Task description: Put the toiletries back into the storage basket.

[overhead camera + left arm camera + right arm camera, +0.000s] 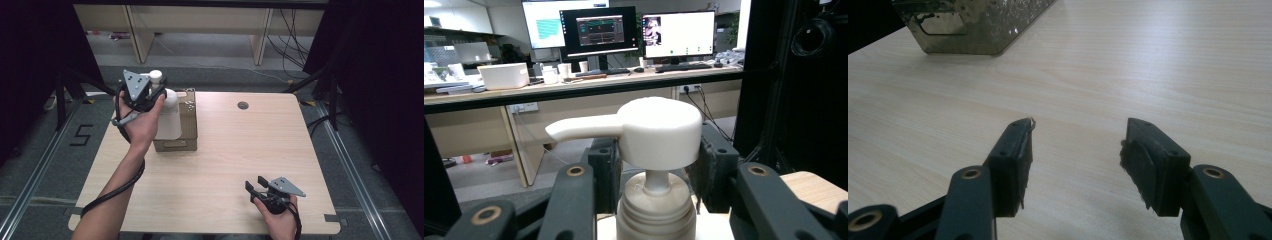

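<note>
Pale wood counter (225,160) seen from above, set on a grey floor with dark curtains at either side and desk legs beyond the far edge. At about ten o'clock on the counter sits a brown cardboard box (186,131), open at the top. A white pump bottle (169,114) stands upright at the box, its long axis vertical; whether its base rests inside the box or hangs just above it cannot be told.

The left tongs (156,86), held in the person's left hand, are closed around the bottle's neck just under the pump head. In the left gripper view the pump head (659,131) sits directly ahead at twelve o'clock between the two black jaws, its spout pointing toward nine o'clock, with the narrow stem and ribbed collar (656,207) below it. Monitors on a distant desk show behind.

The right tongs (256,189) rest low at about five o'clock on the counter, spread wide and holding nothing. In the right gripper view the box corner (973,27) lies at about eleven o'clock, well apart from those jaws.

The left hand is plainly the nearer one, already gripping; any next move of the bottle would likely run straight up or down along its upright axis, while the right tongs wait well away.
</note>
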The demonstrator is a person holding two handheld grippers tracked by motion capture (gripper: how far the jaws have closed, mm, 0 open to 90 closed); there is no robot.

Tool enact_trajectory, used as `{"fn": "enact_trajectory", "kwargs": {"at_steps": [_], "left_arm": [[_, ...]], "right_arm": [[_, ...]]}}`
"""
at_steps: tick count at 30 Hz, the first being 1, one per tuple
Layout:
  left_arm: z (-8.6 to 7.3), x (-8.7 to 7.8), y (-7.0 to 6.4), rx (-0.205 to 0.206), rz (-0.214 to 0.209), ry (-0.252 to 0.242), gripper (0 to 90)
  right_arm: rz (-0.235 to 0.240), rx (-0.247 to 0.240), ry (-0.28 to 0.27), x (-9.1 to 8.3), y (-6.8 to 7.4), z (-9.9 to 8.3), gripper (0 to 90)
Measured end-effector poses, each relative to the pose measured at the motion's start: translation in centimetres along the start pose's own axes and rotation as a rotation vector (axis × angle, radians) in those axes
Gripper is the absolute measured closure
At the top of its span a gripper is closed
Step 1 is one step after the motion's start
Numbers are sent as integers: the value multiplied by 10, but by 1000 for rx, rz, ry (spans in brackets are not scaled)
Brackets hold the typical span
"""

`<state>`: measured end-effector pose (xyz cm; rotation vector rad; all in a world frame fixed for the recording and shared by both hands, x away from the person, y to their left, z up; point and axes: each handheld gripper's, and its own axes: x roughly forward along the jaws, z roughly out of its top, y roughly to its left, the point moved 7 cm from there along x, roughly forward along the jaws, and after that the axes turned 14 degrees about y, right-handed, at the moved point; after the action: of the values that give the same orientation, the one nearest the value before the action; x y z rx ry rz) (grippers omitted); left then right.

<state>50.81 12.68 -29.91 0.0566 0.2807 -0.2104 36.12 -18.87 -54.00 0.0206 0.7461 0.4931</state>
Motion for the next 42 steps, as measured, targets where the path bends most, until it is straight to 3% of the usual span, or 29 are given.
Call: {"fn": "enact_trajectory", "kwargs": {"at_steps": [3,4,9,12,13,27,28,33,42], "left_arm": [[-1,3,1,2,8,3,592],[-2,4,2,0,13,5,592],[-4,7,3,1,19,11,592],[-5,8,4,5,24,15,592],[-5,9,4,6,26,16,592],[-9,17,0,19,38,31,592],[-9,17,0,22,41,33,592],[-11,19,0,30,47,39,592],[-14,19,-1,32,52,41,592]], "right_arm": [[-3,-2,0,0,0,0,458],[15,32,4,0,3,-1,458],[12,34,18,0,3,-2,458],[14,30,12,0,3,-1,458],[-9,-20,1,0,-1,0,458],[-14,-23,7,-1,-1,0,456],[7,-2,12,0,2,-1,456],[16,2,5,0,3,0,456],[-9,-21,13,-2,1,-1,456]]}}
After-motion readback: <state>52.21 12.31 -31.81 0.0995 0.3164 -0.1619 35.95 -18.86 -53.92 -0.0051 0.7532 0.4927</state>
